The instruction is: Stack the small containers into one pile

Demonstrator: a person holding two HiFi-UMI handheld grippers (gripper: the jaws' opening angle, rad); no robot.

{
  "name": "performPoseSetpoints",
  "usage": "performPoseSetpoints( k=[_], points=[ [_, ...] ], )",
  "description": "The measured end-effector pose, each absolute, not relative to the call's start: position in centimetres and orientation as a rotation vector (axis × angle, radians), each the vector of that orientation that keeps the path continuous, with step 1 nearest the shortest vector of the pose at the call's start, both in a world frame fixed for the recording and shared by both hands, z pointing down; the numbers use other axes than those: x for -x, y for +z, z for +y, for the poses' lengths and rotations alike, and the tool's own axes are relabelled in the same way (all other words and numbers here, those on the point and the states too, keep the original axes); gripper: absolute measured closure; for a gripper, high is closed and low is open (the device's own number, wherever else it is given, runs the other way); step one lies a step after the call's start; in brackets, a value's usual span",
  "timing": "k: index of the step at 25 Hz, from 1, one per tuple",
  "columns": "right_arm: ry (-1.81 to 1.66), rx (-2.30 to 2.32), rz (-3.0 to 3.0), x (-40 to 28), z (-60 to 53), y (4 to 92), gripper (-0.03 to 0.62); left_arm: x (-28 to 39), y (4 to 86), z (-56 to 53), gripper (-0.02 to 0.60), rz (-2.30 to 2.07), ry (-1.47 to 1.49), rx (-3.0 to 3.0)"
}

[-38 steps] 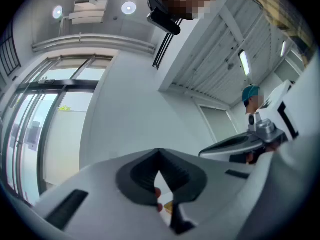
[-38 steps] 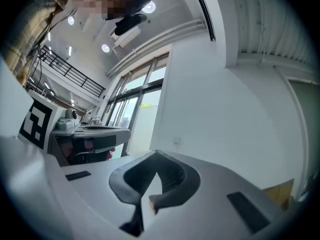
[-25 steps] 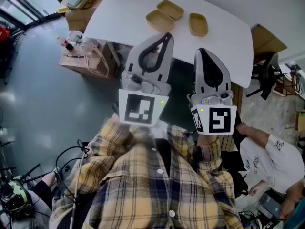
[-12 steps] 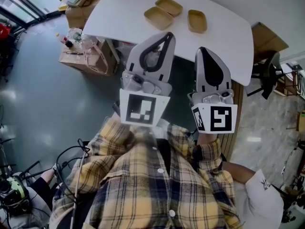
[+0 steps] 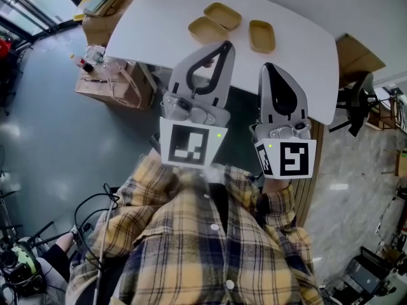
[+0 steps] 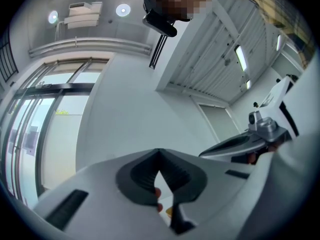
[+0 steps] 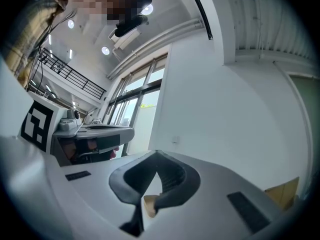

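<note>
Three small tan containers sit apart on the far side of the white table (image 5: 159,18): one at the left (image 5: 207,28), one just behind it (image 5: 222,15), one to the right (image 5: 262,35). My left gripper (image 5: 224,44) is shut and empty, its tip over the table's near edge, short of the left container. My right gripper (image 5: 267,67) is also shut and empty, beside it and short of the right container. In the left gripper view the jaws (image 6: 159,151) meet against a white wall; in the right gripper view the jaws (image 7: 157,154) do likewise. Neither gripper view shows the containers.
Cardboard boxes and bags (image 5: 111,81) stand on the floor under the table's left end, and another box (image 5: 102,2) beyond it. A black chair (image 5: 355,100) and a cardboard box (image 5: 359,53) are at the table's right end. Cables (image 5: 89,215) lie by my left side.
The table and containers have drawn slightly nearer to both shut grippers. A person in white at the lower right has left the view.
</note>
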State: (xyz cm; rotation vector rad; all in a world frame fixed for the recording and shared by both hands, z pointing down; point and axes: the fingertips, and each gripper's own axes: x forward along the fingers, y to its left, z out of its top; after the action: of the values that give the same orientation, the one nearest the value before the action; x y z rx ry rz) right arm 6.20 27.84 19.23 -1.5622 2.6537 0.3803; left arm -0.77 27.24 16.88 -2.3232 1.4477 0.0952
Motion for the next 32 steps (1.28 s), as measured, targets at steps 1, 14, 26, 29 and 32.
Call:
performPoseSetpoints(
  k=[1, 14, 26, 29, 32],
  points=[
    [0.387, 1.566, 2.652, -6.1, 26.9, 19.2, 0.58, 0.8, 16.8, 26.2, 0.565, 1.441, 0.099, 2.323],
    [0.393, 1.68, 2.62, -4.7, 8.8, 18.9, 0.58, 1.3, 15.9, 7.1, 0.565, 1.327, 0.106, 2.387],
    [0.345, 1.778, 2.645, -2.3, -2.7, 21.2, 0.58, 3.2, 19.0, -5.2, 0.565, 1.281, 0.061, 2.491],
    [0.314, 1.808, 2.645, -2.5, -3.4, 21.7, 0.58, 3.2, 19.9, -6.0, 0.565, 1.284, 0.044, 2.528],
    [0.288, 1.825, 2.656, -3.2, -4.2, 22.0, 0.58, 2.7, 20.2, -6.7, 0.565, 1.277, 0.032, 2.542]
  ],
)
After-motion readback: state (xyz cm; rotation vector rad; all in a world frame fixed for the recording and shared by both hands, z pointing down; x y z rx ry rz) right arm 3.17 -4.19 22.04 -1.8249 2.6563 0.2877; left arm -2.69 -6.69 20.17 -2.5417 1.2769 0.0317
